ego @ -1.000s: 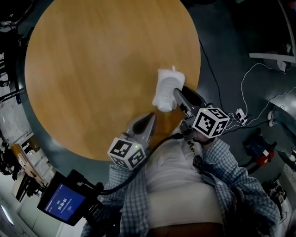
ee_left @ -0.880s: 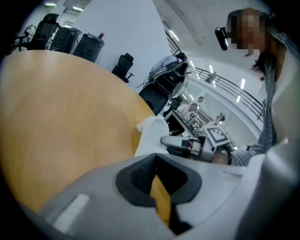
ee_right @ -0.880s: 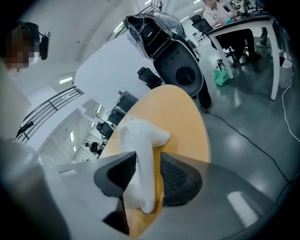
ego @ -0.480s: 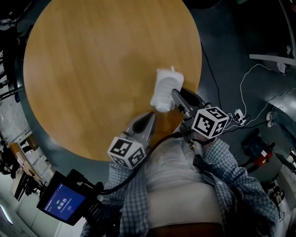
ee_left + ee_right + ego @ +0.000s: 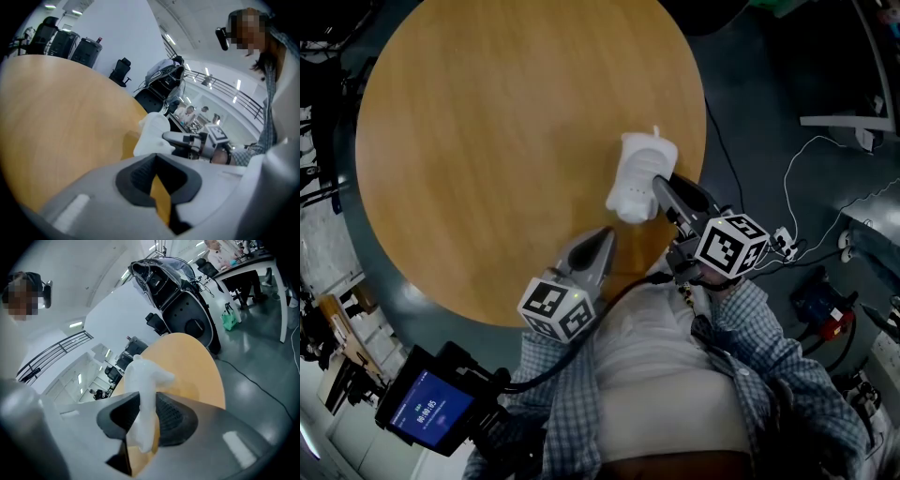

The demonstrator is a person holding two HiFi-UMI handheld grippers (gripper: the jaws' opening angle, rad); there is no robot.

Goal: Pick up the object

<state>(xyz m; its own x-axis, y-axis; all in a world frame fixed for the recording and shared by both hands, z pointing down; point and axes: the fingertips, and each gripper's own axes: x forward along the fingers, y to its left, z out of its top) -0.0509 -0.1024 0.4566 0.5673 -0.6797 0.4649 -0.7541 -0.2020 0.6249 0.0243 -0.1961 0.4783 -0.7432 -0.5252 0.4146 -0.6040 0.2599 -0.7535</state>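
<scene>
Right tongs (image 5: 143, 416): they have just been closing and now pinch the white object (image 5: 639, 173) between their ribbed pads, gripping it at its narrow near end

White object: it stands up between the right tongs and reaches well past their tips, so most of its bulk lies ahead of the grip; from the left tongs (image 5: 605, 242) it lies ahead and to the right

Left tongs: closed with nothing in them, tips low over the desk (image 5: 487, 141), just to the left of the right tongs and apart from the object

Desk: round and wooden, bare ahead of both tongs; its rim runs just beside and behind the right tongs

Step in hand: the grasp looks made and the lift is probably at its start; I cannot tell whether the object has left the desk

Risk, swivel: the pads hold only a thin part, so the heavier far end may droop or turn in the grip if the lift is quick

Risk, slip: the smooth white surface may slide out if the pads squeeze too lightly

Risk, fall: the rim is so near that a dropped object could roll off onto the floor (image 5: 750, 112)

Risk, knock: the left tongs are near enough to bump it if they swing right
</scene>
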